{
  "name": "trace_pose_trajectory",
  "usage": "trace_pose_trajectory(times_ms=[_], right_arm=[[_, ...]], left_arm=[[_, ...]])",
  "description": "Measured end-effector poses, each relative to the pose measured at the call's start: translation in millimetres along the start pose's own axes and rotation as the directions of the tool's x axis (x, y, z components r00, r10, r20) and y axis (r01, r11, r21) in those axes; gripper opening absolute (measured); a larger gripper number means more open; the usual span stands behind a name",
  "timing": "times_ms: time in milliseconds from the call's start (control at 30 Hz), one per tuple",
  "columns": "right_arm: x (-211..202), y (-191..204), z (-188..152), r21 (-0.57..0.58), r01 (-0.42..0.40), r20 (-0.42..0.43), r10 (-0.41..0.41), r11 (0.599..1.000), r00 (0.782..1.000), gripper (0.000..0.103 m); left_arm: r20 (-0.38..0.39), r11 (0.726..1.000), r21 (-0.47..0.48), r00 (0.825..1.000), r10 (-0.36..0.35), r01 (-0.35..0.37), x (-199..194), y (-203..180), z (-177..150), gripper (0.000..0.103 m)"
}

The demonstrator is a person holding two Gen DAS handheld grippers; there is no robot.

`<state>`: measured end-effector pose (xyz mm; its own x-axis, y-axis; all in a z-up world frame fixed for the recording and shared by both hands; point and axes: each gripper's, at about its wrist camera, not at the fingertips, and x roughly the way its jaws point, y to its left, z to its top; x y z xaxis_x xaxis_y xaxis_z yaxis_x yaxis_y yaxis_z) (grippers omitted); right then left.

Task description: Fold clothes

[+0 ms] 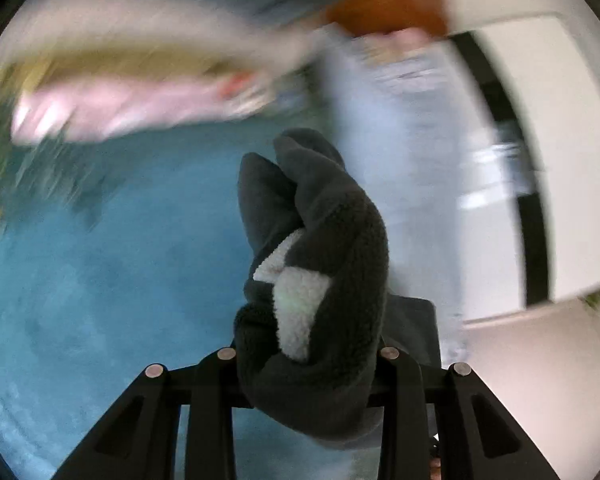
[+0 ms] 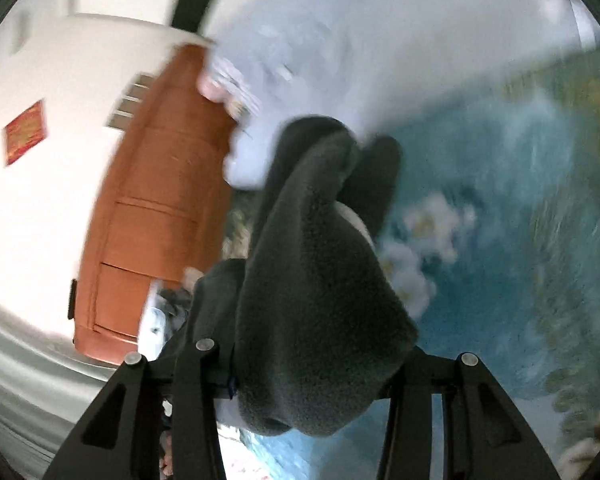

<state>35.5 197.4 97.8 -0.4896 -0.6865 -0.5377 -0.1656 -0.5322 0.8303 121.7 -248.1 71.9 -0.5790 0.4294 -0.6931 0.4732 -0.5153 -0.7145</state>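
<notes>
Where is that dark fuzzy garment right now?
The dark fleece garment is bunched between the jaws in both wrist views, lifted above the blue floral bedspread.

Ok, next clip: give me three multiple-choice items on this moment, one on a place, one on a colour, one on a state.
1. In the left wrist view, where does the white patch lie?
A. on the dark grey fleece garment
B. on the door
C. on the blue bedspread

2. What colour is the door in the right wrist view?
A. green
B. orange-brown
C. black

3. What are the two grippers doing?
A. both open, holding nothing
B. only the left holds cloth
C. each shut on the fleece

Key: A, the white patch sits on the dark grey fleece garment, above the blue bedspread. B, the door is orange-brown. C, fleece bunches between the jaws of the left gripper and of the right gripper.
</notes>
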Motion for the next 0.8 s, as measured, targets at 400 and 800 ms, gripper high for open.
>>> trace_pose_trajectory(times_ms=[400, 800], right_arm=[[18.3, -92.2, -32.7, 0.111, 0.126, -0.103, -0.115, 0.986, 0.988, 0.055], [-63.1, -86.6, -35.2, 0.020, 0.295, 0.083, -0.295, 0.955, 0.952, 0.056]], left_arm=[[-0.057, 0.949, -0.299, 0.990, -0.126, 0.103, 25.3, 83.8, -15.5, 0.041], [0.267, 0.961, -0.273, 0.958, 0.105, -0.029, -43.6, 50.4, -43.6, 0.058]])
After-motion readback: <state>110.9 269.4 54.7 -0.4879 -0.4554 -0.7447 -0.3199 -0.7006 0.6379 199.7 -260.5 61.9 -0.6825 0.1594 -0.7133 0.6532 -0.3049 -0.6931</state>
